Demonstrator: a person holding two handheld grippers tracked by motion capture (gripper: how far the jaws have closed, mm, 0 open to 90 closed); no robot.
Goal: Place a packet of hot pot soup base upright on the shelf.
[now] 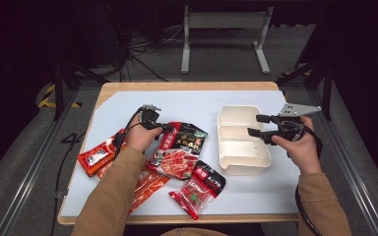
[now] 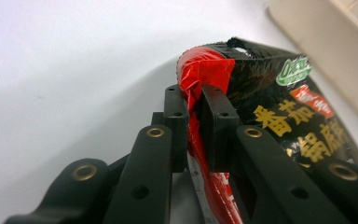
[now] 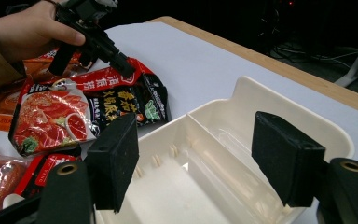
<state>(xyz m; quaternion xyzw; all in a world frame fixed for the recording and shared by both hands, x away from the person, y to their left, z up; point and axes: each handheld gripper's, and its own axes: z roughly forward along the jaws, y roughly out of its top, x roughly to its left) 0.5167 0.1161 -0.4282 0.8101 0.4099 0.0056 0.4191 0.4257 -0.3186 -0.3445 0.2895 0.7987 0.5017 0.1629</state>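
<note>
A glossy black-and-red soup-base packet [image 2: 270,116] lies flat on the white table cover [image 1: 187,105], its crinkled red edge pinched between the black jaws of the left gripper [image 2: 193,109], whose fingers hide the seam below. Just beside the packet, the cream plastic divided tray [image 3: 242,154] sits under the right gripper [image 3: 200,158], jaws spread wide and holding nothing. Other red sachets [image 1: 197,189] lie nearer the person, their print too small to read.

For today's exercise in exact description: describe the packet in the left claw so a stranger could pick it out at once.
Start at the cream tray on the white table. Just left of it lies a black-and-red packet with yellow lettering and a picture of red food, its upper edge pinched in the left claw. Unlike the orange and clear red packets around it, its top half is black.
</note>
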